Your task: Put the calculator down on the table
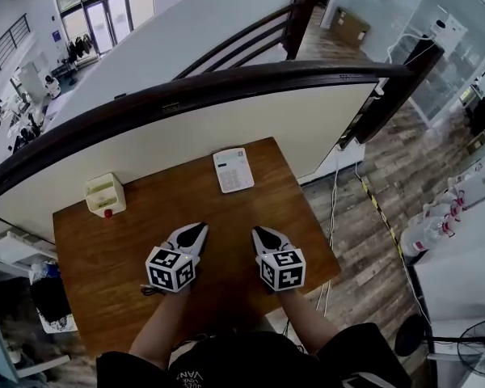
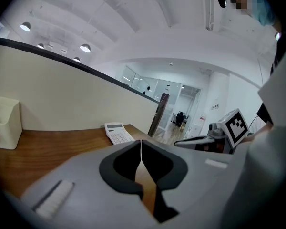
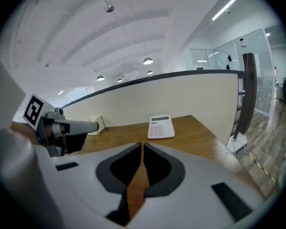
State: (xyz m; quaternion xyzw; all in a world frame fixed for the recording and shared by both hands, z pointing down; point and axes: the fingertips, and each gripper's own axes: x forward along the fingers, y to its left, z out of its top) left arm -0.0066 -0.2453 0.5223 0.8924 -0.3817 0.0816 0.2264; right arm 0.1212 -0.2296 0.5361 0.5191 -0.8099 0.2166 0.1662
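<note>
Both tools, the left gripper [image 1: 199, 228] and the right gripper [image 1: 259, 233], are held side by side over the near half of the wooden table [image 1: 97, 257], jaws clenched on nothing. A white calculator [image 1: 233, 170] lies flat near the far edge, well ahead of both tips (nothing between). A cream box [image 1: 105, 194] stands at the far left corner, its contents unclear.

One surface [image 1: 129, 249] carries two things: one calculator [image 1: 233, 169] near its far edge and one cream box [image 1: 105, 194] with one red button [image 1: 107, 212] by its far left corner. Over the near edge are two: the left hand-held gripper [image 1: 199, 228] and the right hand-held gripper [image 1: 258, 232].
</note>
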